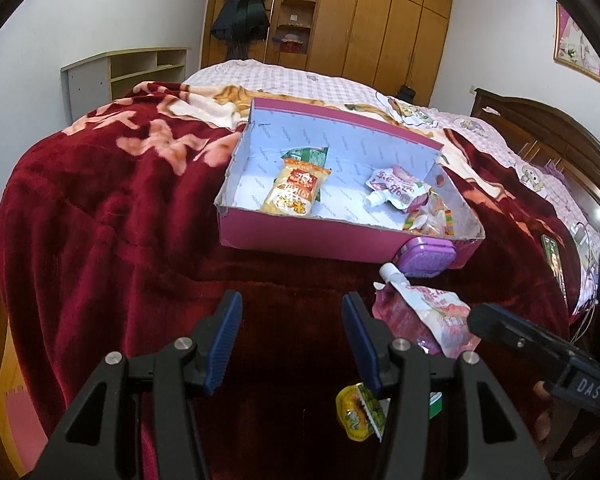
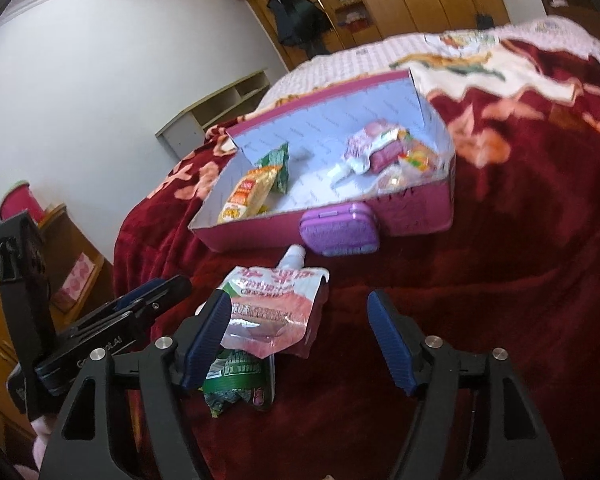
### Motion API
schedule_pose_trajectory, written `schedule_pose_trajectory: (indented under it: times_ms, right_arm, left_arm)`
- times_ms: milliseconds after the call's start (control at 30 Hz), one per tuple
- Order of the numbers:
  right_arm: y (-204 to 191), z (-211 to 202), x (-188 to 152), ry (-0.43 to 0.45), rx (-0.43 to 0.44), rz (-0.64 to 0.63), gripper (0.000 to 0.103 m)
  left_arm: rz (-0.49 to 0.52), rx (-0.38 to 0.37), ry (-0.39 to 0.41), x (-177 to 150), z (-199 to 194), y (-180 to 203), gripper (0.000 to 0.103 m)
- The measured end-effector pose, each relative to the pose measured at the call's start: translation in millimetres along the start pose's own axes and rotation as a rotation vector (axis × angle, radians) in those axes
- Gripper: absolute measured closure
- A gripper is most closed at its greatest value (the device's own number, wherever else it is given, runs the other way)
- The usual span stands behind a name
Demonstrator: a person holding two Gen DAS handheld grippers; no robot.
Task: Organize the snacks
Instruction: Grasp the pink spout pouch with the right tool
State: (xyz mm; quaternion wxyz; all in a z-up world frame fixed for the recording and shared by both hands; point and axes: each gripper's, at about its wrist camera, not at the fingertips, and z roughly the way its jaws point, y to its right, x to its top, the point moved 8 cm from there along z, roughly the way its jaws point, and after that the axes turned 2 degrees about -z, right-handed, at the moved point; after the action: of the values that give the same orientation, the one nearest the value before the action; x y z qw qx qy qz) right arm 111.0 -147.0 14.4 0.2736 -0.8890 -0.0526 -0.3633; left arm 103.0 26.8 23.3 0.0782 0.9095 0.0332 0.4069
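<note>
While my right gripper (image 2: 298,340) hangs wide open, its left finger touches a pink spout pouch (image 2: 274,310) on the bed (image 2: 500,320). My left gripper (image 1: 292,344) is half open, empty. Pink box (image 1: 312,240) holds 4 snacks.

Place: a home bedroom.
Evidence: a bed (image 1: 284,76) under a red blanket (image 1: 100,184), wooden wardrobes (image 1: 380,20), hanging coats (image 1: 242,12), a framed picture (image 1: 580,44).

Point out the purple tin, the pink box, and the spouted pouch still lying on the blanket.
purple tin (image 2: 340,232): right wrist view, middle of its lid.
pink box (image 1: 300,238): left wrist view, near outer wall.
spouted pouch (image 2: 274,300): right wrist view, printed front.
</note>
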Motion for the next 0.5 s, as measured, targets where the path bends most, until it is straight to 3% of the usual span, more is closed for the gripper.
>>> schedule_pose_trajectory:
  times_ms: [233, 500]
  right_arm:
    - [5.2, 18.6, -9.3, -0.080, 0.095, 0.136, 0.031]
    - [12.4, 32.7, -7.4, -0.114, 0.168, 0.269, 0.031]
  left_arm:
    - [-0.003, 0.003, -0.015, -4.9, 4.8, -1.3, 0.048]
    - [0.004, -0.001, -0.033, -10.5, 9.6, 0.5, 0.048]
